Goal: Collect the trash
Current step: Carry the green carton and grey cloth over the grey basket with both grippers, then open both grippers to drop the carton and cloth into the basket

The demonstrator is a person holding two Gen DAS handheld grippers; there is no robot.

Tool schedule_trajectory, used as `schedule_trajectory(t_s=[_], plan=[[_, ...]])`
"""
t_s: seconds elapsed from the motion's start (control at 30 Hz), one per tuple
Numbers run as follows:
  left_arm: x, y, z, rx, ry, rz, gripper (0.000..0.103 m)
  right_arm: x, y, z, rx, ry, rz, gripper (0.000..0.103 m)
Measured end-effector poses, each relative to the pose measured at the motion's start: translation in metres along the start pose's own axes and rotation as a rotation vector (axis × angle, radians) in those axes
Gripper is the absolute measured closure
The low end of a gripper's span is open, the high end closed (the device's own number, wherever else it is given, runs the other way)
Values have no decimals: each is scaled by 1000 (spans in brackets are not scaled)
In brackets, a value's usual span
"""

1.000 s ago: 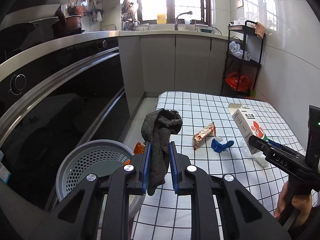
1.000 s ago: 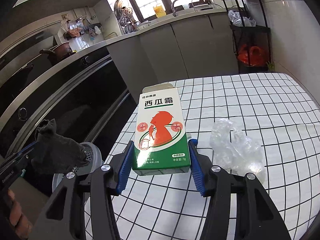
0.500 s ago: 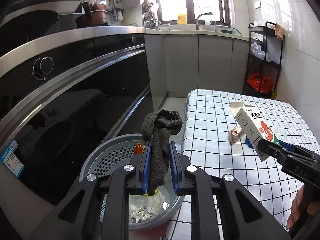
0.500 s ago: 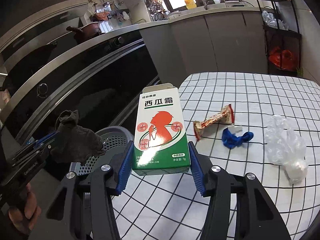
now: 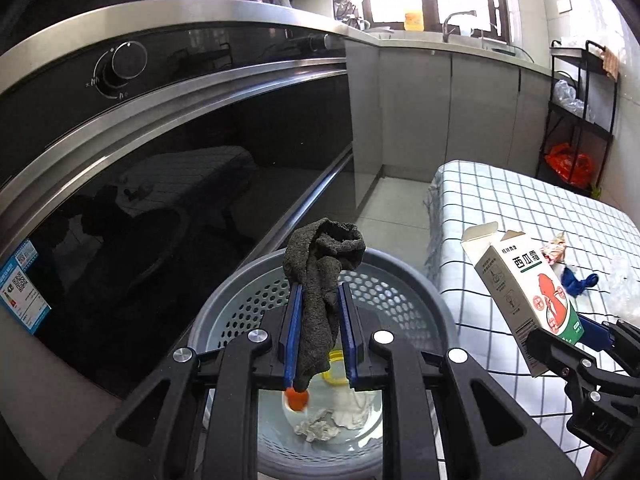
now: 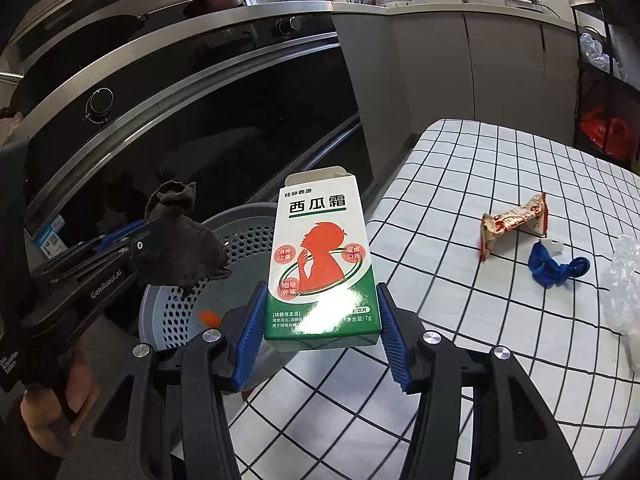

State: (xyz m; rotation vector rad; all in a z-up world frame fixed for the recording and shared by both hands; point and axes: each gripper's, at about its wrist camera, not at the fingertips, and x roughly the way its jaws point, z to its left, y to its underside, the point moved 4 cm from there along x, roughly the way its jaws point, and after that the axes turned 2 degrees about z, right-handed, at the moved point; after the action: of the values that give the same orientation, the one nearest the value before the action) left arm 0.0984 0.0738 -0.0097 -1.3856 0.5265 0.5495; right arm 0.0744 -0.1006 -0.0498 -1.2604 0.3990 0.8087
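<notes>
- A grey perforated bin [image 5: 404, 280] is seen at the lower middle of the left wrist view, between the dark oven front [image 5: 168, 184] on the left and the checked tablecloth [image 5: 500, 208] on the right.
- Inside the bin, crumpled paper [image 5: 316, 430], something yellow [image 5: 334, 374] and an orange bit [image 5: 297, 401] are seen.
- The left gripper [image 5: 319, 300] is clamped on a dark grey cloth [image 5: 320, 276]; the cloth is held directly over the bin, its top flopping above the blue pads.
- The right gripper [image 6: 320, 320] is clamped on a white and green box [image 6: 320, 264], held upright with its top flap open; its left pad is in front of the bin's rim and its right pad is over the edge of the tablecloth.
- On the tablecloth, at the right of the right wrist view, a snack wrapper [image 6: 514, 226], a blue scrap [image 6: 554, 268] and a clear plastic bag [image 6: 624, 284] are left lying, well apart from both grippers.
- Only the left wrist view looks down into the bin; in the right wrist view part of the bin is hidden behind the box and the cloth.
- Only the right wrist view shows the box's printed front and the wrapper in full; the left wrist view shows the box side-on at the right edge.
- A hand [image 6: 48, 412] is seen at the lower left of the right wrist view, gripping the left tool's handle.
- Both grippers are pointed downward and forward.
</notes>
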Motion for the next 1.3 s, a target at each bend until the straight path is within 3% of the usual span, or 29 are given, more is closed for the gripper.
schedule_trajectory(t_s=[0.47, 0.77, 0.83, 0.93, 0.97, 1.3], plan=[[40, 10, 25, -59, 51, 129, 85, 48, 3, 33, -33, 14, 104, 52], [52, 20, 42, -112, 67, 191, 81, 64, 0, 46, -69, 18, 122, 52], [51, 21, 45, -116, 62, 186, 77, 65, -1, 48, -68, 21, 125, 52], [48, 19, 48, -127, 58, 172, 52, 65, -2, 46, -61, 20, 120, 52], [47, 19, 49, -130, 56, 168, 50, 65, -2, 46, -61, 18, 118, 51], [46, 18, 52, -141, 53, 176, 43, 61, 1, 40, -42, 12, 111, 50]])
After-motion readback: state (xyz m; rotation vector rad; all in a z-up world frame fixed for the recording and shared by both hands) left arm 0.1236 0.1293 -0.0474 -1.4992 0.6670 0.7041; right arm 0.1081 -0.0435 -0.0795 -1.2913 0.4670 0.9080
